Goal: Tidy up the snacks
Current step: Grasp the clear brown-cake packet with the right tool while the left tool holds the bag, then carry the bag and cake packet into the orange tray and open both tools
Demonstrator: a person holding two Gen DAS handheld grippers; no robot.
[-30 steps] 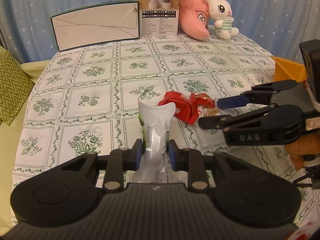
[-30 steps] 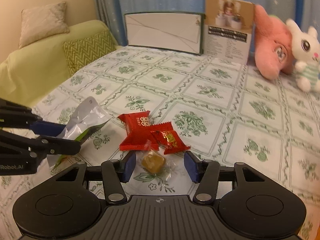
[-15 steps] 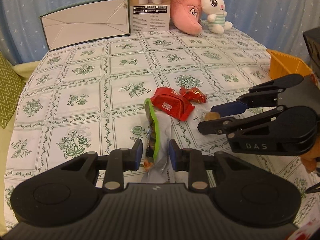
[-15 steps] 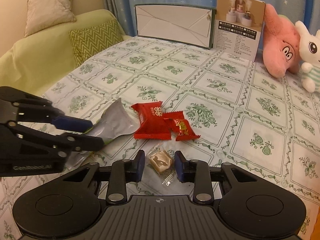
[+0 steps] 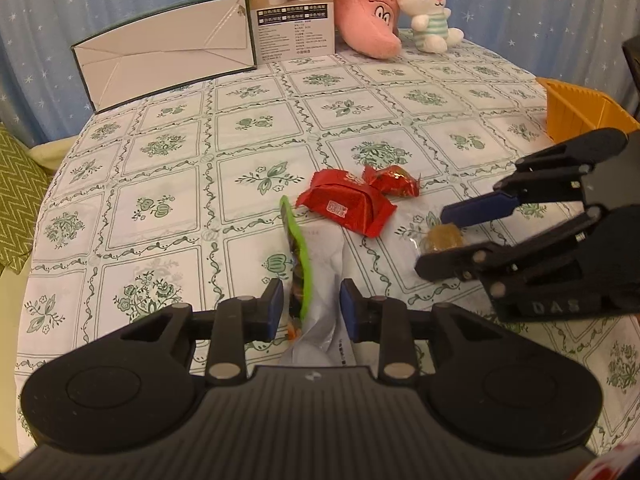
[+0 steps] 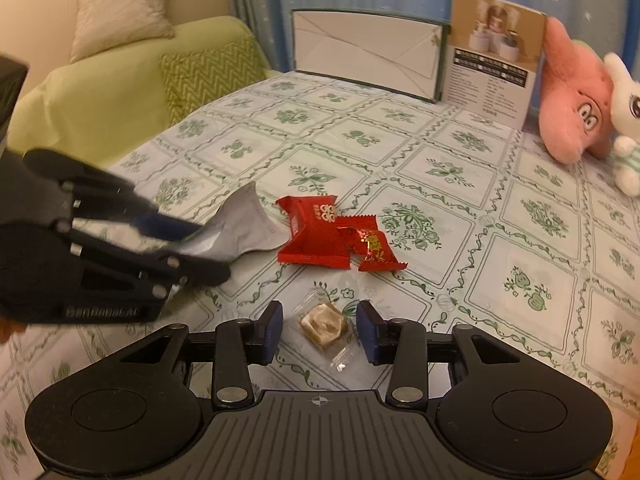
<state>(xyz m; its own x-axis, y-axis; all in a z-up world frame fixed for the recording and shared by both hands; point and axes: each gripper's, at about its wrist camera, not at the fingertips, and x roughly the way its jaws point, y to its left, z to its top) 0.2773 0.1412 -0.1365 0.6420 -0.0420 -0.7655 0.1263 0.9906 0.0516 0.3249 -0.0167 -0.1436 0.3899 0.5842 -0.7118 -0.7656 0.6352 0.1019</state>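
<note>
Left wrist view: the table (image 5: 168,208) carried an orange bin (image 5: 576,108) at its right edge. The left gripper (image 5: 308,312) had a silver pouch (image 5: 324,280) between its slowly parting fingers; the pads looked just off it. A red packet (image 5: 348,208) lay beyond. The right gripper (image 6: 318,330) straddled a wrapped candy (image 6: 324,324), fingers opening, clear of it.
</note>
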